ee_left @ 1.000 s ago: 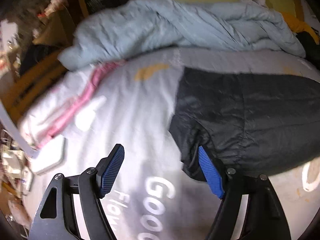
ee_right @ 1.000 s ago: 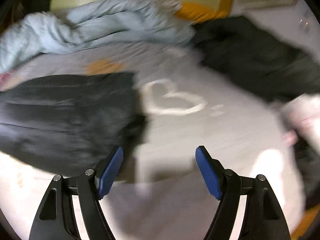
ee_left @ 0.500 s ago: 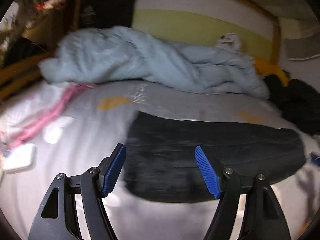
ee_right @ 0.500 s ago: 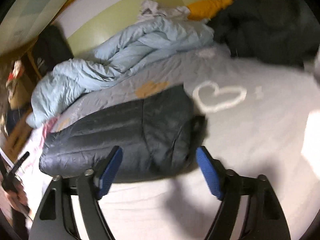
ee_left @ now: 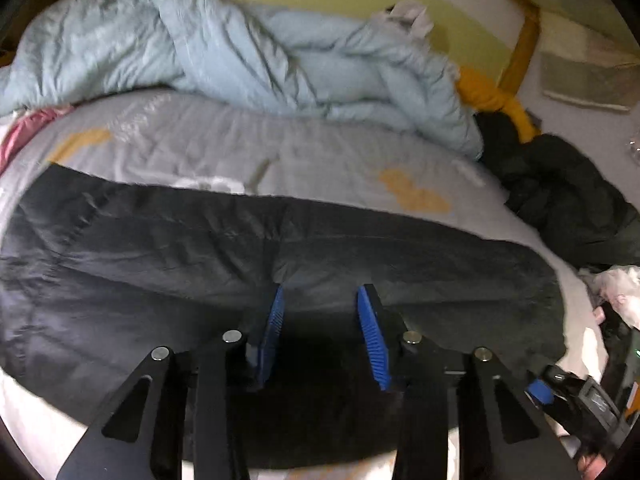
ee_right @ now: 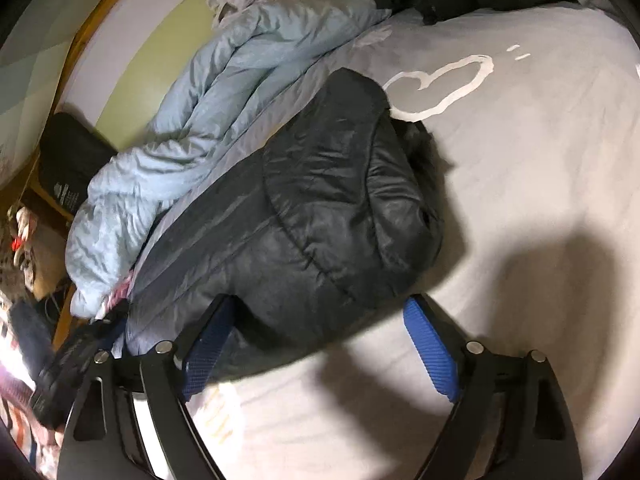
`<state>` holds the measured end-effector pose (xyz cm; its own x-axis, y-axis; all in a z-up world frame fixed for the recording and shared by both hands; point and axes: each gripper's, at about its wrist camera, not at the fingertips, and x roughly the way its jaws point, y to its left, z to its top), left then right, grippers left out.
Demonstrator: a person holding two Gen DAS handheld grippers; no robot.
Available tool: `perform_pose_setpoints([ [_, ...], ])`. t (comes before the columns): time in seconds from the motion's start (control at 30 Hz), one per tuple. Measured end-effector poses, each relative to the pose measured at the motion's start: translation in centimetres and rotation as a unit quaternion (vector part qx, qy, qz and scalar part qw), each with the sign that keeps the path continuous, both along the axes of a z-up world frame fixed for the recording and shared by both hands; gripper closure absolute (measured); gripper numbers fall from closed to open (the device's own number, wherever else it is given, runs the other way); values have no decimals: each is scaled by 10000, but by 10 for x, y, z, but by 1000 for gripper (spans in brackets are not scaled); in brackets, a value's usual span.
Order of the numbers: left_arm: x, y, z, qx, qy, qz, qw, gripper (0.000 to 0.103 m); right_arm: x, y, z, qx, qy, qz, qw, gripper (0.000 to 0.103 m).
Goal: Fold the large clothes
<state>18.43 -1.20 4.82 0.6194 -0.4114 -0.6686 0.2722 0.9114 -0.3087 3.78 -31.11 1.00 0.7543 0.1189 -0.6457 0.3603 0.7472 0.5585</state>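
left gripper (ee_left: 320, 332): fingers (ee_left: 270, 332) partly apart and closing; tips sit low over the middle of the black puffer jacket (ee_left: 280, 264), fabric shows in the gap between the blue pads, pads not seen pressing on it, no pinch visible.
right gripper (ee_right: 316, 344): fingers (ee_right: 430, 350) wide apart and opening; near edge of the jacket (ee_right: 312, 208) bulges into the gap. Left pad half hidden behind the fabric, touching or not cannot tell; right pad clear of it, over bare sheet.
jacket: lies on the bed, long and flat across the grey sheet (ee_left: 280, 156) in the left view; in the right view it runs away diagonally, rounded hood-like end toward the heart print.
bed: grey sheet with white heart outline (ee_right: 444, 80) and yellow patches (ee_left: 416, 196).
light blue duvet (ee_left: 248, 52): bunched along the far side of the bed, against the yellow-green wall, just behind the jacket.
dark clothes pile (ee_left: 568, 200): far right corner of the bed, apart from the jacket.
left view only: whole length of the jacket; yellow garment (ee_left: 500, 104) by the wooden frame; the other gripper's black body at the lower right edge.
right view only: heart print; black pad-like thing (ee_right: 68, 168) leaning at the bed's left edge; clutter beyond it, blurred; strong shadow of the gripper on the sheet.
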Motion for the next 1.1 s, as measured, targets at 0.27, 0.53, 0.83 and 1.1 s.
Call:
perform_pose_setpoints([
  [0.27, 24, -9, -36, 265, 592, -305, 9974, 64, 14, 2, -1, -430, -230, -430, 9979, 3],
  [0.53, 6, -17, -38, 655, 181, -121, 9976, 64, 1, -26, 7, 33, -653, -1641, 9843, 39],
  [0.83, -35, 60, 23, 507, -852, 645, 9930, 4, 14, -22, 63, -1195, -533, -500, 9901, 82],
  [1.1, -13, 168, -7, -208, 550, 892, 9943, 2, 6, -75, 102, -2037, -236, -210, 9785, 83],
])
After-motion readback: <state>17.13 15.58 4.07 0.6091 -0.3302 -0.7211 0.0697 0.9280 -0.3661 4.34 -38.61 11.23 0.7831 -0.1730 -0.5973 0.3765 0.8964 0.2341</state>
